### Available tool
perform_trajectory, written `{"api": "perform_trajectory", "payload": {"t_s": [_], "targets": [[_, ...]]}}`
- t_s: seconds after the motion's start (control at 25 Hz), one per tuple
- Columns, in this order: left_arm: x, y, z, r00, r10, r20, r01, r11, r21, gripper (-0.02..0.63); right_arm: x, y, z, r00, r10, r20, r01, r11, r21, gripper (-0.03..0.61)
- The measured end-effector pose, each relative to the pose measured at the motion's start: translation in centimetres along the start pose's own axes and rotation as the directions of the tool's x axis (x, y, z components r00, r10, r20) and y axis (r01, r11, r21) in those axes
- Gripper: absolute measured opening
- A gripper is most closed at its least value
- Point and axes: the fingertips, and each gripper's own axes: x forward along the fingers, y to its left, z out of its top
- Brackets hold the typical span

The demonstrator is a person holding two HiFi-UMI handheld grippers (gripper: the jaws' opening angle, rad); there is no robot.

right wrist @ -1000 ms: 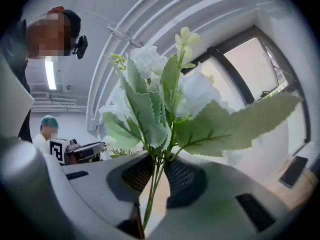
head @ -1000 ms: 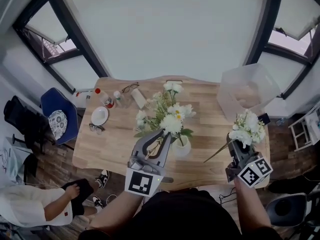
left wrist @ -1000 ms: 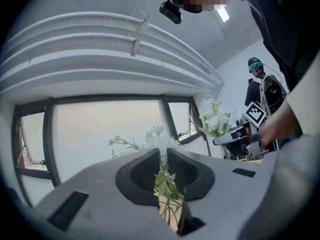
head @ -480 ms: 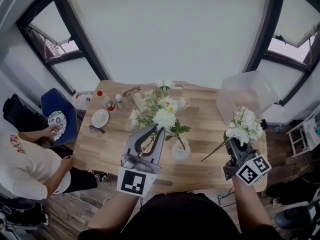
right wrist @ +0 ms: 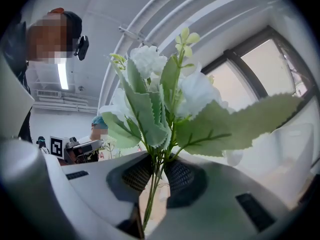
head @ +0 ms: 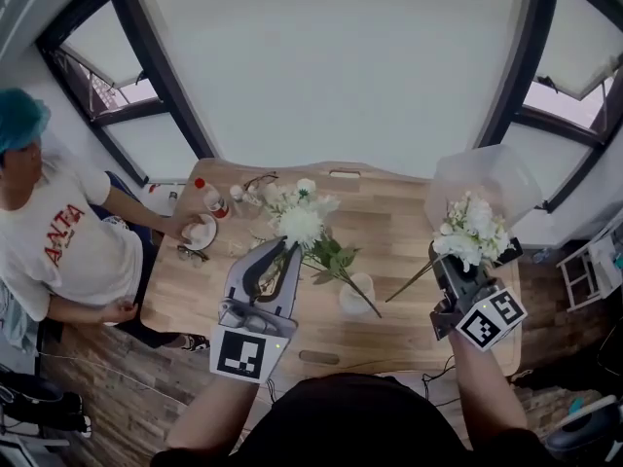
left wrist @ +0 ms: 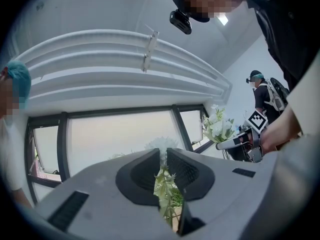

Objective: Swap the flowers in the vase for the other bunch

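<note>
In the head view my left gripper (head: 279, 251) is shut on the stems of a daisy bunch (head: 297, 224). Its long stems slant down to the right and cross the small white vase (head: 352, 298) on the table; they look lifted out of its mouth. The left gripper view shows the pads (left wrist: 186, 173) pinching those thin stems (left wrist: 164, 186). My right gripper (head: 445, 258) holds the other white bunch (head: 469, 227) upright above the table's right end, its stem end trailing down to the left. In the right gripper view the jaws are closed on that bunch's stems (right wrist: 156, 179), below the leaves and blooms (right wrist: 165, 94).
A person in a white T-shirt (head: 73, 236) stands at the table's left and reaches to a white dish (head: 198, 232). Bottles (head: 209, 200) and glasses (head: 255, 177) lie at the back left. A clear plastic box (head: 482, 178) stands at the back right of the wooden table (head: 409, 227).
Both grippers have risen with their bunches. The daisy bunch moved up and left, its stems drawn up from the vase. The person on the left stood up and came to the table.
</note>
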Motion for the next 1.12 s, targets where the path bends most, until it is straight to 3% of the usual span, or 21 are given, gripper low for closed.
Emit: {"api": "perform_trajectory", "payload": {"t_s": [0.44,0.6,1.12], "targets": [[-2.7,2.7,-1.3,0.999,0.045,-0.024,-0.044,0.998,0.038,0.043,3.9,2.7,0.1,0.997,0.071,-0.007,-0.071,0.997,-0.034,0.078],[-3.3,3.1,-2.5,0.996,0.067,-0.067,-0.064,0.997,0.034,0.043,5.2,2.9,-0.3,0.996,0.087,-0.023,-0.088,0.995,-0.036,0.078],[-3.6,3.9,-4.6,0.992,0.069,-0.105,-0.064,0.997,0.052,0.043,7.1,3.2,-1.9,0.993,0.100,-0.069,-0.103,0.993,-0.052,0.078]]}}
